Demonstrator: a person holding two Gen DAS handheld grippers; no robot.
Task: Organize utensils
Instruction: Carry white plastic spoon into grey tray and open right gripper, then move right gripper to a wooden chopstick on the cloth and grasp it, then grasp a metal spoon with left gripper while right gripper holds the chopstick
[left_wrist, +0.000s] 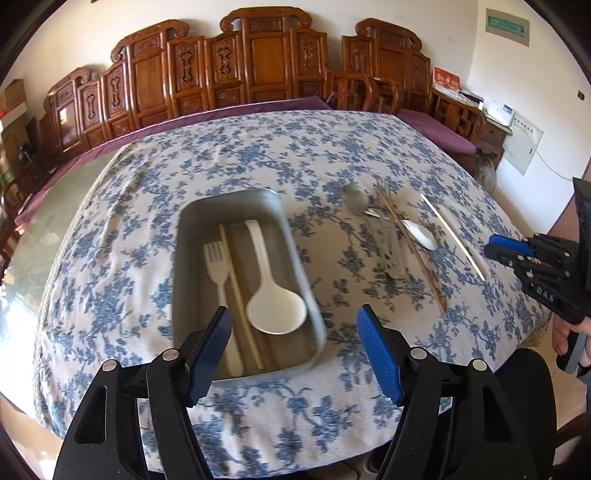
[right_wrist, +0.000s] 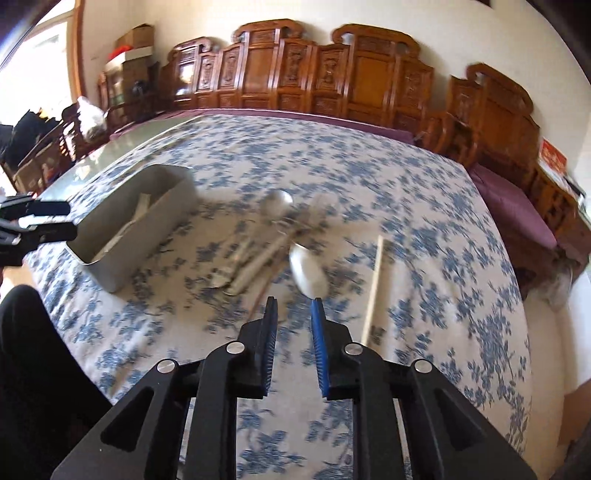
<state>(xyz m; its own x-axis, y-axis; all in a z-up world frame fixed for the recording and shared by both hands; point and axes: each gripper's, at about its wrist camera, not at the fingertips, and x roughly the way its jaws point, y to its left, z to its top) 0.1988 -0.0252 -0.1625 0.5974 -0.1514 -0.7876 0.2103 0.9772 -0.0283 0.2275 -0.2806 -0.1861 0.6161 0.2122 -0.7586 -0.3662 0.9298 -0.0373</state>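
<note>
Your left gripper wide apart over the grey metal tray, white plastic fork, white rice scoop inside, bare flowered cloth beyond the tray, your right gripper slightly apart, empty.

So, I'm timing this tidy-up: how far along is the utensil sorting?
Partly done. The grey tray already holds a white fork, one chopstick and a white ladle. The left gripper and right gripper are open and empty. Spoons and chopsticks remain on the cloth.
</note>
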